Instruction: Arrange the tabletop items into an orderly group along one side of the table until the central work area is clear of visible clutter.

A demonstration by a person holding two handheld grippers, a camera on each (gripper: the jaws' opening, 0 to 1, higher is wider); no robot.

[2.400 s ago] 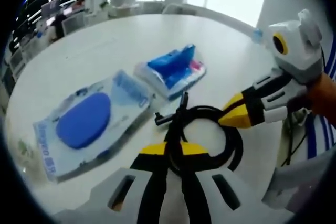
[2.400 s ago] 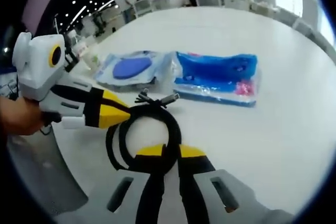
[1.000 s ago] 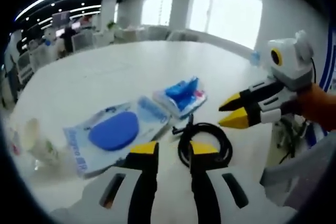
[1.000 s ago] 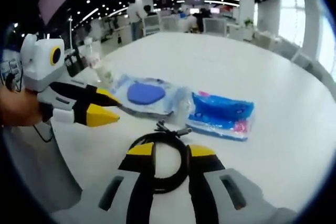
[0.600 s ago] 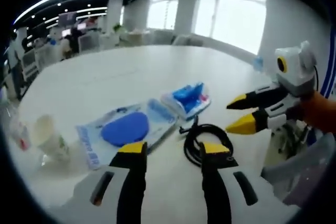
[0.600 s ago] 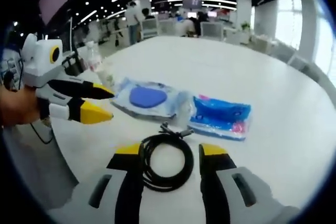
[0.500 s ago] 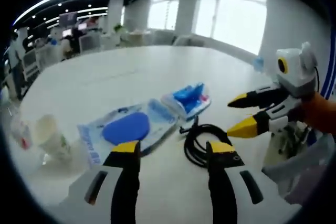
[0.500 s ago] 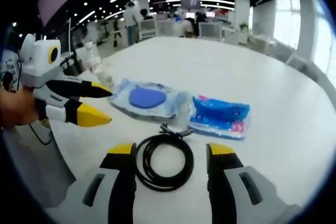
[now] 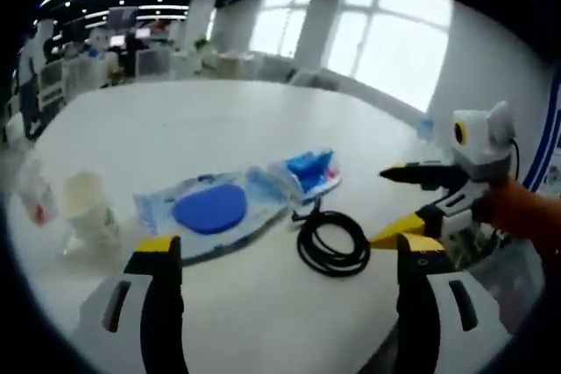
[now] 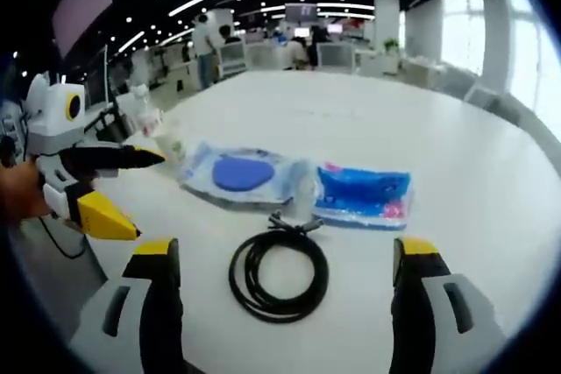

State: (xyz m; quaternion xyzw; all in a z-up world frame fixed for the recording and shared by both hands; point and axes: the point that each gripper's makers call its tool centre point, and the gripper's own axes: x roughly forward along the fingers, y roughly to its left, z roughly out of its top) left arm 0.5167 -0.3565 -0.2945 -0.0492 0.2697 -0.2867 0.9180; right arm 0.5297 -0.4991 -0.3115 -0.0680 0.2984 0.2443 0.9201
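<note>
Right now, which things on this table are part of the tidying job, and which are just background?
Part of the job:
coiled black cable
clear packet with a blue disc
blue packet
paper cup
small bottle

Just background:
white table
office desks and chairs behind
windows

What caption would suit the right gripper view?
Open tongs hover over a coiled black cable beside two blue packets on a white table.

Grey gripper bodies, black jaws, yellow tips.
</note>
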